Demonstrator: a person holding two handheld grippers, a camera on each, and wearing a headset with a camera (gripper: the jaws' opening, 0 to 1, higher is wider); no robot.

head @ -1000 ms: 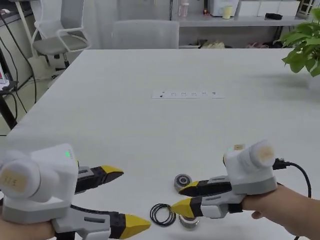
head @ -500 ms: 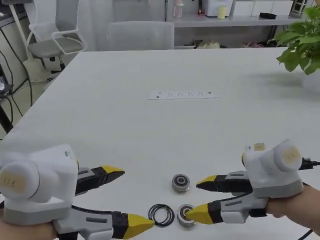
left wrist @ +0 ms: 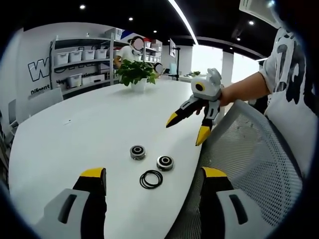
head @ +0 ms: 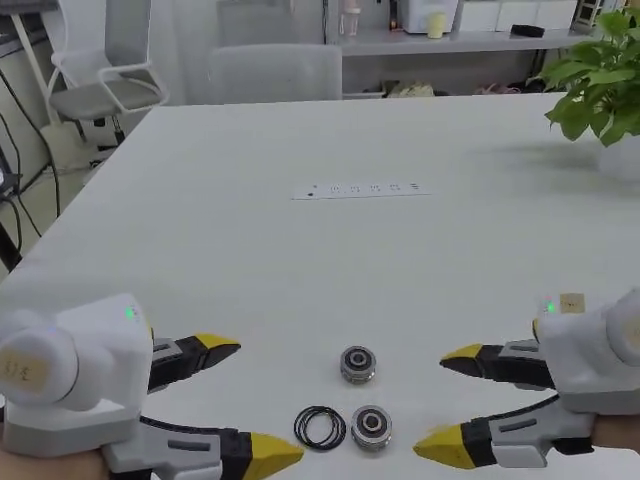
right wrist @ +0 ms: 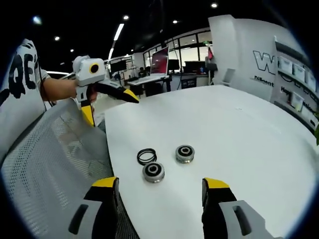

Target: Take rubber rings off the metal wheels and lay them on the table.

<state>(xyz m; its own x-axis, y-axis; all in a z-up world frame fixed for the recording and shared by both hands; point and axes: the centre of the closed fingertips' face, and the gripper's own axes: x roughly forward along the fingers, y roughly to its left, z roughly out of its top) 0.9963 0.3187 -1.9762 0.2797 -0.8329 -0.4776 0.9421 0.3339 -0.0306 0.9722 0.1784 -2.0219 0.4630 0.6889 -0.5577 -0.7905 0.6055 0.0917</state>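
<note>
Lying flat on the white desk (head: 250, 250): a small pile of black rubber rings (head: 320, 428), thin loops that overlap, loose from any wheel. All places below are reckoned from these rings, as the head view shows them.

- First metal wheel (head: 371, 427): just beside the rings on their right. It lies flat with its hub up and a dark band around the hub. Whether it touches the rings cannot be told.
- Second metal wheel (head: 357, 364): beyond the rings and a little to their right, apart from them and from the first wheel. It lies flat in the same way.
- Left gripper (head: 265, 400): to the left of the rings and near them. Its jaws are spread wide and grasp nothing, and the yellow tips point toward the rings. In the left gripper view the rings sit ahead, between the two jaws.
- Right gripper (head: 432, 402): to the right of the rings, past the first wheel. Its jaws are likewise parted and empty, with the yellow tips aimed back toward the rings.
- White strip with small dark marks (head: 362, 189): well beyond the rings, on the desk.
- Leafy green plant (head: 595, 75): far beyond the rings and to their right.
- Mesh chair back (left wrist: 249, 159): on the near side of the rings, behind the grippers.
- Grey office chair (head: 110, 70): far beyond the rings and to their left, off the desk.
</note>
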